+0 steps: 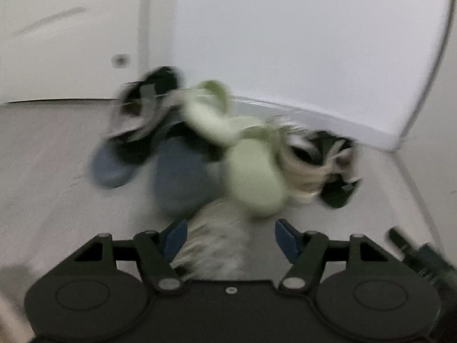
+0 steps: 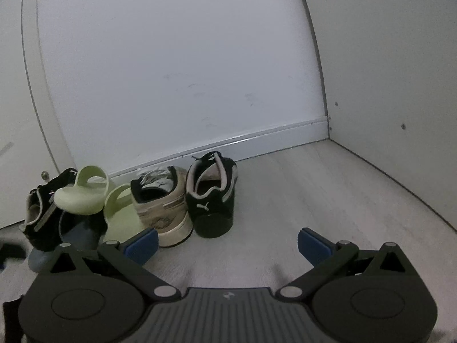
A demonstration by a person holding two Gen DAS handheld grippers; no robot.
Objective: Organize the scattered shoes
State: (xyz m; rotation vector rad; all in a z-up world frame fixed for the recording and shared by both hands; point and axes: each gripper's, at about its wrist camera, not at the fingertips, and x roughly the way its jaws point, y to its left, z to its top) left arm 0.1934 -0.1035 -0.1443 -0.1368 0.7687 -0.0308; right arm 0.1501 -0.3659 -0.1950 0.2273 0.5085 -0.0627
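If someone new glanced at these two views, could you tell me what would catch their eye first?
Probably the pale green slide perched tilted atop the heap of shoes at the left, by the white wall. Next, the black sneaker and beige sneaker standing side by side, heels toward the camera. Both the right gripper and left gripper hang open and empty.

floor (image 2: pixel 285 200): pale wood | wall (image 2: pixel 171 57): white, scuffed | baseboard (image 2: pixel 257 140): white
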